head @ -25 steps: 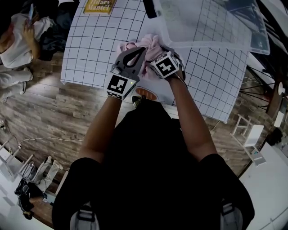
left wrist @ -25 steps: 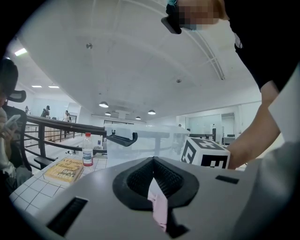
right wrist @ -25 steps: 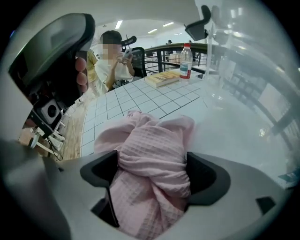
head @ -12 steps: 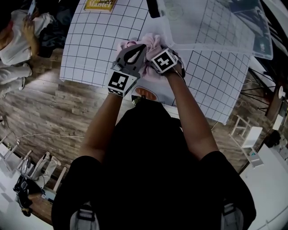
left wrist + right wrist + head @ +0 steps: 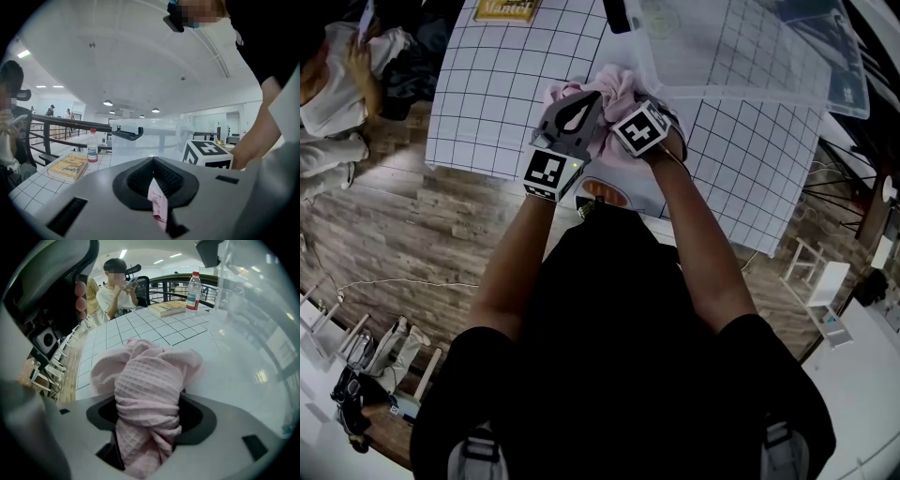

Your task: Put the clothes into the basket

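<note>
While the right hand-held gripper (image 5: 149,401), its jaws just now closing in, clamps a bunched pink waffle cloth (image 5: 145,366), the left hand-held gripper (image 5: 153,161) pinches a sliver of it. The cloth sits on the table (image 5: 487,103), just outside the clear plastic basket (image 5: 741,89).

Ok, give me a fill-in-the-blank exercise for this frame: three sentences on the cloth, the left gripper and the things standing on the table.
1. The pink waffle-weave cloth lies on a white tabletop printed with a black ___ of squares.
2. The left gripper has its jaws ___ on a small fold of that cloth.
3. The clear plastic bottle beside the yellow book has a ___ cap.

Missing words: grid; shut; red.
</note>
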`<action>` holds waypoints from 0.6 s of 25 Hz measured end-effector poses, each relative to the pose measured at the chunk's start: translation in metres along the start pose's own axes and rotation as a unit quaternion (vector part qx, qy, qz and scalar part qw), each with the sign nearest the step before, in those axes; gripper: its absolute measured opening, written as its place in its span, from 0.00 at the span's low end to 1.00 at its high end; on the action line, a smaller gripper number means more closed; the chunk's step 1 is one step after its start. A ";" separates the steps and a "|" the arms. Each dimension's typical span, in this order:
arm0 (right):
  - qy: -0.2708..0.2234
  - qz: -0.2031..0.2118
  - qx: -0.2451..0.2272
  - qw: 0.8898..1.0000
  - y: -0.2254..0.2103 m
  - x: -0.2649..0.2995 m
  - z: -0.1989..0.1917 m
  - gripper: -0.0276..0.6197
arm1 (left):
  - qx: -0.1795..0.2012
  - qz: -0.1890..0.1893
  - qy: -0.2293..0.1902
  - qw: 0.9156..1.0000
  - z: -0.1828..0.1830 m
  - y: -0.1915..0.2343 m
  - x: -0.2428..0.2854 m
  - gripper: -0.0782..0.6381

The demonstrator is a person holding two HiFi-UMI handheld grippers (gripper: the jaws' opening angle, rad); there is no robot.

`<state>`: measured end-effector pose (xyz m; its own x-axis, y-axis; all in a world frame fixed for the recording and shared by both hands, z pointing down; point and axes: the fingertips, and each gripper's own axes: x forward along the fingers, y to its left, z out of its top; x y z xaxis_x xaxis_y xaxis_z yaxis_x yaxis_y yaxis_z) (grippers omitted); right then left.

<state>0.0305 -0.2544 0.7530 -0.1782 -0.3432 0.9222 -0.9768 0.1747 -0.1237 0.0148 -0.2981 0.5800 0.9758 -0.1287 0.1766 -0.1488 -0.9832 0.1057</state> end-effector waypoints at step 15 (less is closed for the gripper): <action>-0.006 0.019 -0.050 0.999 0.043 -0.096 -0.009 0.51 | 0.017 -0.018 -0.009 1.000 0.050 -0.033 -0.033 0.11</action>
<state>0.0065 -0.2053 0.6626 -0.2177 -0.3452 0.9129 -0.9527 0.2786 -0.1218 -0.0041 -0.2674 0.5218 0.9833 -0.0956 0.1551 -0.1087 -0.9910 0.0786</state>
